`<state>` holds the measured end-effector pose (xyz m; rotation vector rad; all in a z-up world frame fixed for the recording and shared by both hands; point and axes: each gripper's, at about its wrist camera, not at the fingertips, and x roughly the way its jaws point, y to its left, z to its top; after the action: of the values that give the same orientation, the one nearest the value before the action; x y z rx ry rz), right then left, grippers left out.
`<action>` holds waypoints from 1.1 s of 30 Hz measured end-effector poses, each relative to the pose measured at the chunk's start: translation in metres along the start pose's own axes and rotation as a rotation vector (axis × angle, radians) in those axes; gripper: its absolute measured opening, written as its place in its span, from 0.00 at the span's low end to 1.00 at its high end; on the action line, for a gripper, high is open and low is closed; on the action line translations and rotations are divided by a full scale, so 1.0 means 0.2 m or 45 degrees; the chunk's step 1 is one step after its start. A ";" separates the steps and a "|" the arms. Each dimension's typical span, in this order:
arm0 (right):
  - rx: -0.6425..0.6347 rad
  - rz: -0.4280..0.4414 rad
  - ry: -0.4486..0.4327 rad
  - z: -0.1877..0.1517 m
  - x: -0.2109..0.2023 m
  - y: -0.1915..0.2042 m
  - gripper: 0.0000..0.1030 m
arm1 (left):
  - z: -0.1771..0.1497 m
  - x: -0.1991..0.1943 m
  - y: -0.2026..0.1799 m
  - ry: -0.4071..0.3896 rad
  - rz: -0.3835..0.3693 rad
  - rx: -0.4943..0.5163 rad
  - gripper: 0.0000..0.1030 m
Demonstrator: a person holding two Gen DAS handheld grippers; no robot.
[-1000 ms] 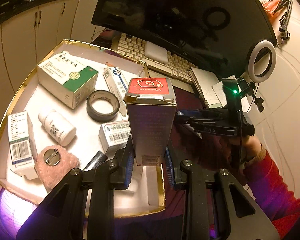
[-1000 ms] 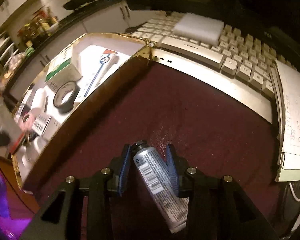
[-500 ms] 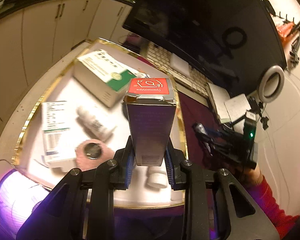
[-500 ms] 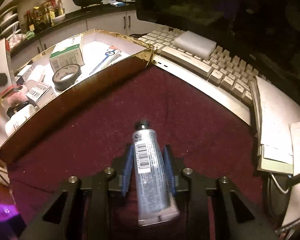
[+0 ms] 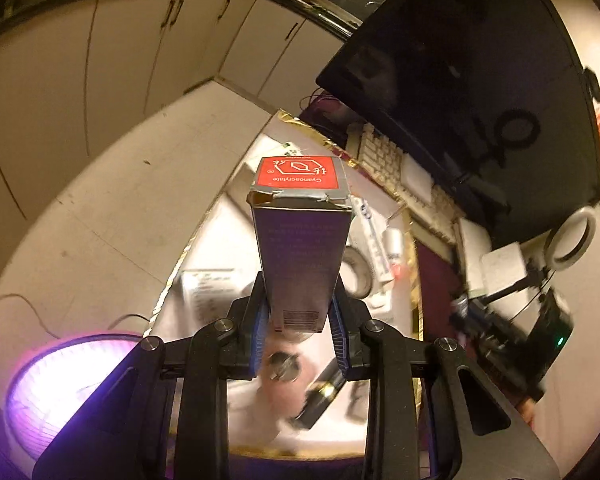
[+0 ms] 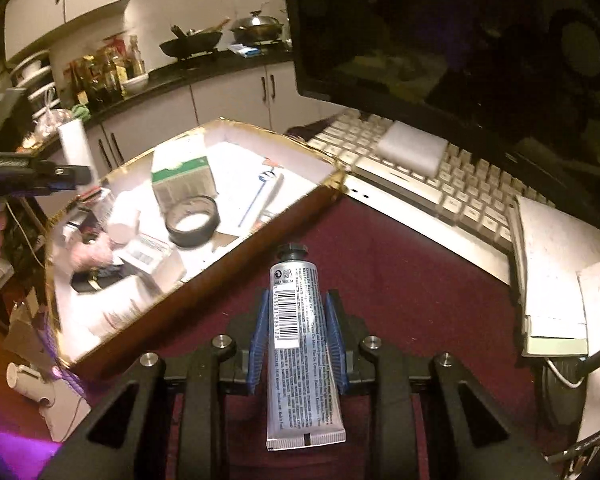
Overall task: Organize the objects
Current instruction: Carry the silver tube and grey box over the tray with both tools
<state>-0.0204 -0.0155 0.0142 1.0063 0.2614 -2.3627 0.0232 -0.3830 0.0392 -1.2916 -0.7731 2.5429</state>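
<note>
The silver tube (image 6: 300, 344) sits clamped lengthwise between the right jaws.

Dim, warm yellow room light; purple glow (image 5: 72, 384) low left. Tray (image 5: 204, 280) contents motion-blurred. Fisheye bends edges; monitor (image 6: 440, 32) dark.

A home kitchen is indicated by white cabinets (image 6: 236, 92), a wok (image 6: 192, 44) and bottles (image 6: 104, 68) along the dark counter's (image 6: 204, 66) edge.
</note>
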 end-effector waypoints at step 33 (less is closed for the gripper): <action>-0.001 0.126 -0.006 0.52 0.35 0.24 0.26 | 0.07 0.35 -0.05 0.264 0.086 -0.012 0.26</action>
<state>-0.0970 -0.1231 0.0382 0.9900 0.2057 -2.2756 -0.0312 -0.3517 0.0026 -1.5790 -0.7099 2.4062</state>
